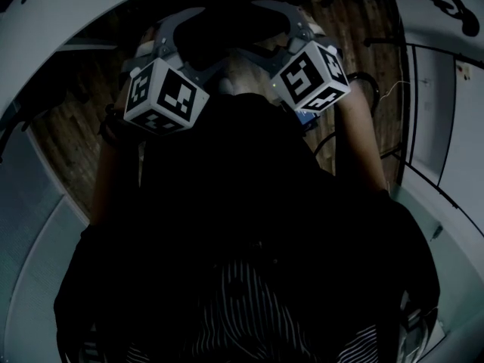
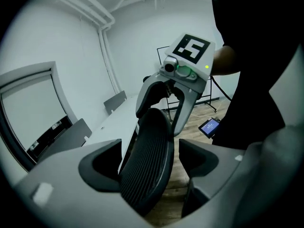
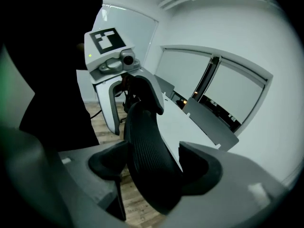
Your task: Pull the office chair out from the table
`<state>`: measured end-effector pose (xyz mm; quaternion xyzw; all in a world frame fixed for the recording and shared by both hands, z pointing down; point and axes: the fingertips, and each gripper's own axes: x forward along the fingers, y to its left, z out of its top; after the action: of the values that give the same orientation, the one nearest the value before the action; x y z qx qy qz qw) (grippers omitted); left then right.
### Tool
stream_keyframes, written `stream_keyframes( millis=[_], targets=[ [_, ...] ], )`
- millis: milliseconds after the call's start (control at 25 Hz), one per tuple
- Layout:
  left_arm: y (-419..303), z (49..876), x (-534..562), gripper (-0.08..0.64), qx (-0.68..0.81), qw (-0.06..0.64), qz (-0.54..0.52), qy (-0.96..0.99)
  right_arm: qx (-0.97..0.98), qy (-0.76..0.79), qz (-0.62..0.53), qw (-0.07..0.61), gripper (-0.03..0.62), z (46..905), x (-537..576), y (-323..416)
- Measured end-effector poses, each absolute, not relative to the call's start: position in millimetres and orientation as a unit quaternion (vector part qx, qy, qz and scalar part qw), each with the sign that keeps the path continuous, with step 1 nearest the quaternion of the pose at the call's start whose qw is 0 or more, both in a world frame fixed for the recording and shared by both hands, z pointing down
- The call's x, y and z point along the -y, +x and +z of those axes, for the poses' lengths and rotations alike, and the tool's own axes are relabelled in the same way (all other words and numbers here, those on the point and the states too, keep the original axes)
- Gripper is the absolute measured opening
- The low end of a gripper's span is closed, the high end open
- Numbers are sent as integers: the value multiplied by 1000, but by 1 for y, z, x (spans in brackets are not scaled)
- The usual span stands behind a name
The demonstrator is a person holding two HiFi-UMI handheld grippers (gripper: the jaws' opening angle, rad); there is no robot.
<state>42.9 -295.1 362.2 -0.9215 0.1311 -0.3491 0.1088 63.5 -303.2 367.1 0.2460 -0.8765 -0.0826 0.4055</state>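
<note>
Left gripper (image 2: pixel 149 164) wide open, black mesh office chair backrest (image 2: pixel 153 127) standing between its jaws, ungripped. Right gripper (image 3: pixel 152 167) the same.

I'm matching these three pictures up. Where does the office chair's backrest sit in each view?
Head view: backrest at top centre, dark and hard to make out.
Left gripper view: backrest in the centre, lower half, tilted.
Right gripper view: backrest in the centre, lower half.
Shared landmark: wooden floor beneath it.
</note>
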Motion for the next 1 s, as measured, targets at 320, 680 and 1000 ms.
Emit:
stream_keyframes(
  millis=[320,680,1000],
  targets=[
    [38,397,291,413,-77,162,-460,-870,868,152,-117,457,354,376,285,52],
    [43,429,308,352,-90,222,-525,-817,790,110,-182,575,357,442,300,72],
    [35,443,300,334,-73,282,-552,-781,820,87,-158,543,322,442,300,57]
  ],
)
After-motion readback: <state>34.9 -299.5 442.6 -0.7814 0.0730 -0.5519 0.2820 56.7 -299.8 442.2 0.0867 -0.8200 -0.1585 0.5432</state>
